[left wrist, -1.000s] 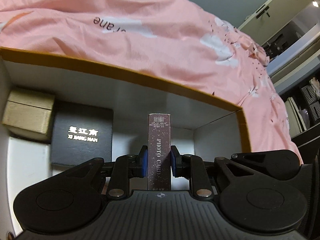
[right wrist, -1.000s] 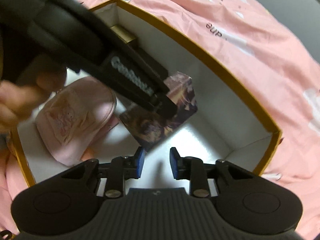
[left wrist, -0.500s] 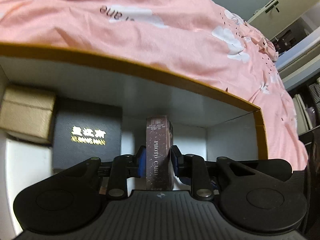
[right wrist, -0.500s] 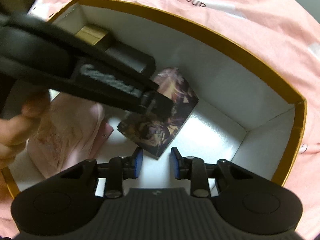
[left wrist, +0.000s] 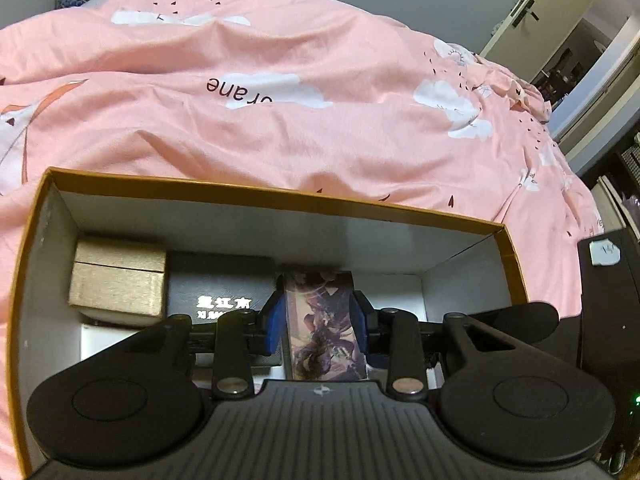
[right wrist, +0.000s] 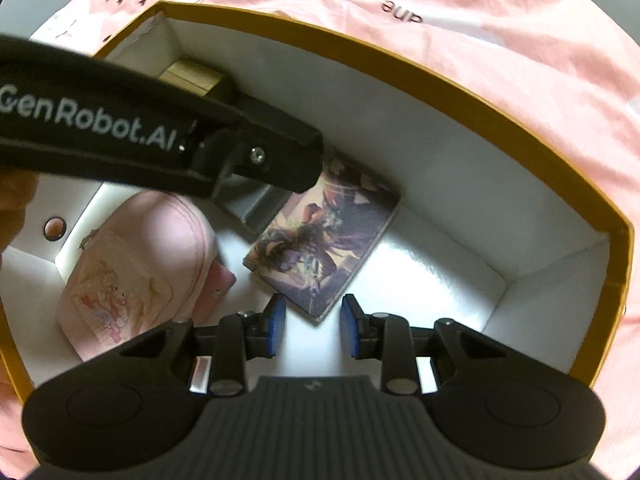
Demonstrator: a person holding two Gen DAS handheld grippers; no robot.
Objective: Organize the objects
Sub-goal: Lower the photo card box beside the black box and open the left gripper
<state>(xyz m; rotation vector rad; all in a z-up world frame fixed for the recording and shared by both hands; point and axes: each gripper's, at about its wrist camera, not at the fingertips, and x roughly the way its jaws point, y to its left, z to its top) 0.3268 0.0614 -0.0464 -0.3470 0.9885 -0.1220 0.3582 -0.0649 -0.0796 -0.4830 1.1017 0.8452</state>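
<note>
Lying flat in the box (right wrist: 520, 128) beside gold case (left wrist: 116, 276) and pink pouch (right wrist: 132, 264), the photo-card pack (right wrist: 320, 232) is placed; left tongs (left wrist: 318, 326) have just been opening around it, right tongs (right wrist: 312, 326) hover open and empty.

Inside the orange-rimmed box (right wrist: 460, 92) are counted: one gold box (left wrist: 116, 276), one black box (left wrist: 220, 284), one photo-card pack (right wrist: 320, 236), one pink pouch (right wrist: 132, 264).

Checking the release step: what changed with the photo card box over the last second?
The left hand-held gripper has just been opening and let the photo card box go: held upright on edge before, it now lies face-up on the floor of the storage box. The right hand-held gripper stayed empty; the gold box and black case did not move.
</note>
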